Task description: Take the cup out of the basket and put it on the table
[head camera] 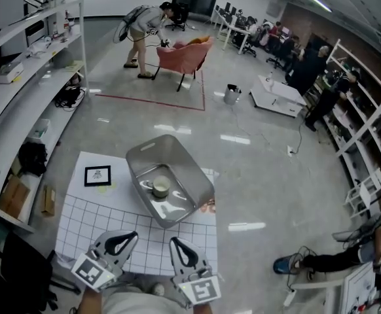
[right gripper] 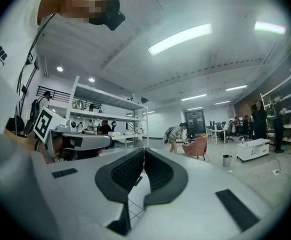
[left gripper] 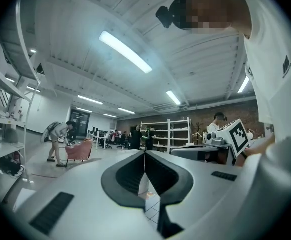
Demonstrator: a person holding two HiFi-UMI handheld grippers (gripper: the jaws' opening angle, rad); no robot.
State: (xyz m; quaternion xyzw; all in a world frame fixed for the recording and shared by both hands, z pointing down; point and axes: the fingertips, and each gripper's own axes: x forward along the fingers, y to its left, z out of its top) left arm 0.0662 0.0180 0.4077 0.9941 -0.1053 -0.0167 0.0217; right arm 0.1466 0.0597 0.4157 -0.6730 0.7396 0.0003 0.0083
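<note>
cup point(head camera: 160, 187) low inside basket point(head camera: 192, 169), handle unclear

Long ceiling strip lights point(left gripper: 125, 51) give bright, even light: a white streak toward ten o'clock in the left gripper view, toward one o'clock in the right gripper view. The glossy floor point(head camera: 262, 175) throws back pale glare patches, and the metal basket point(head camera: 194, 175) gleams inside. Every view bows hard at its rim, the gripper views darkening to black corners; shadows are faint.
</note>
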